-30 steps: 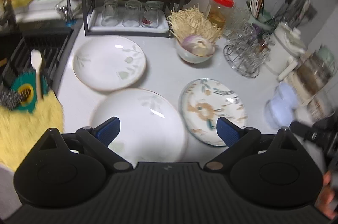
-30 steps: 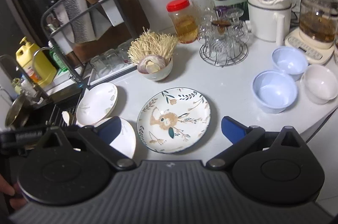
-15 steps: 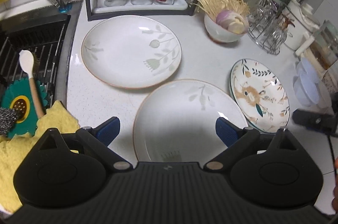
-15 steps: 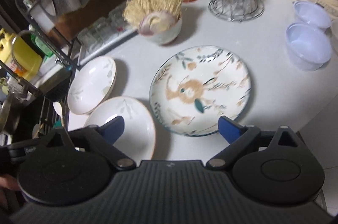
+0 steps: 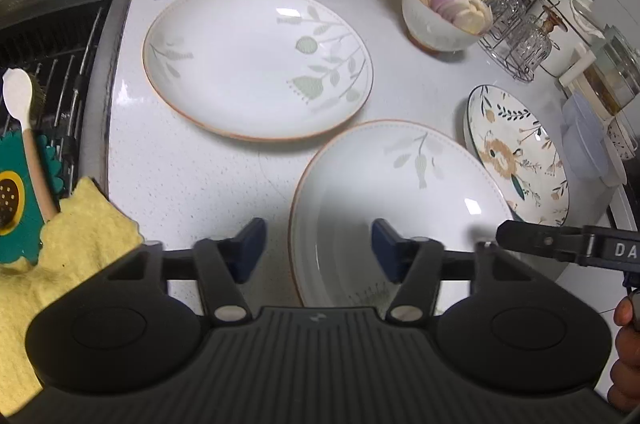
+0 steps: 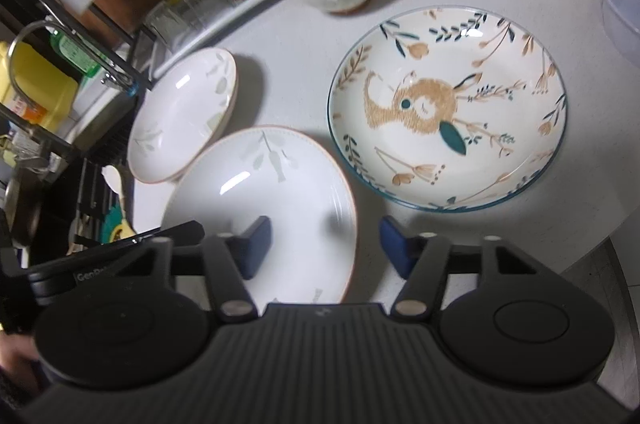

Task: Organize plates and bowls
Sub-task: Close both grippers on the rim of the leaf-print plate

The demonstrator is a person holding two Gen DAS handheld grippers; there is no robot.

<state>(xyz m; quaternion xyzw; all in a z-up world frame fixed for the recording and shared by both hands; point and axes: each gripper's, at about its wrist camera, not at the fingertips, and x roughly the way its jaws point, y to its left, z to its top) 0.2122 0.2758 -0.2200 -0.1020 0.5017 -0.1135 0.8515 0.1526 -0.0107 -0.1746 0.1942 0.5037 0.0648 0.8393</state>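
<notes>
- Straddling the left rim of the near plate (image 5: 400, 192), the left gripper (image 5: 318, 248) has one blue pad over the bare counter (image 5: 192, 176) and the other over the plate's inside; its jaws are closing and I cannot tell that either pad touches the rim yet.
- The right gripper (image 6: 326, 244) straddles the same plate's right rim, one pad above the plate's inside, the other over the counter; its jaws are closing too, with no clear contact.
- The near plate is white and shallow, with a thin orange edge and pale grey-green leaf sprigs.
- Beyond the left gripper lies a second plate (image 5: 256, 60) of the same pattern, flat on the counter, just apart from the near one.
- Ahead of the right gripper sits a deeper patterned plate (image 6: 448, 108): cream, teal rim, a tan animal and dark leaves.
- Two pale blue bowls (image 6: 624, 4) stand far right of it, cut by the picture edge.
</notes>
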